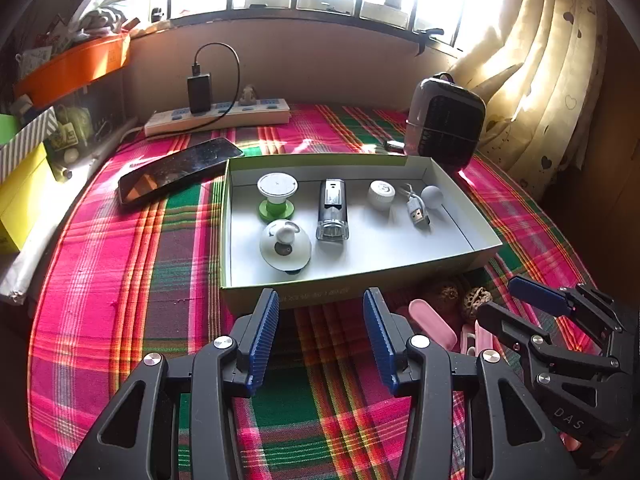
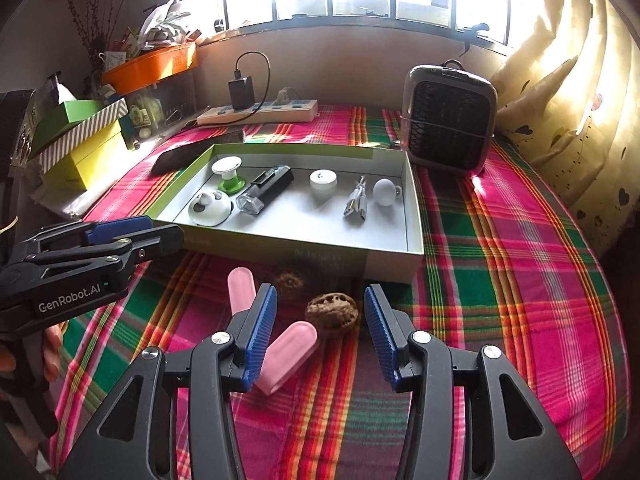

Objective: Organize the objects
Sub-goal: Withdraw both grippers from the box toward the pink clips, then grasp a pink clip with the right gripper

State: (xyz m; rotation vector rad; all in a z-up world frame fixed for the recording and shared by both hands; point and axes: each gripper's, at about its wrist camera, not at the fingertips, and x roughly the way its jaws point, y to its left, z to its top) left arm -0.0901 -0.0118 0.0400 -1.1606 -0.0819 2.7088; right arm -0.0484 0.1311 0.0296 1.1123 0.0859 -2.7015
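Shallow box (image 2: pixel 304 246) mid-table on plaid cloth (image 2: pixel 500 280), holding white and green gadgets, a black lighter-like item (image 2: pixel 266 192) and a USB cable (image 2: pixel 357 202). At its 6 o'clock: two walnuts (image 2: pixel 332 312) and pink pieces (image 2: pixel 290 354). Right gripper (image 2: pixel 320 332) jaws apart, empty, straddling walnut and pink piece. Left gripper (image 1: pixel 320 336) jaws apart, empty, at box front.

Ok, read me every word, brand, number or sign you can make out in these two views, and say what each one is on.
"GenRobot.AI": white lettering on the side of the left gripper, right wrist view.
"DAS": faint letters on the body of the right gripper, left wrist view.
Print on the near wall of the box: too faint to read.
Mark on the orange tray: too small to read.
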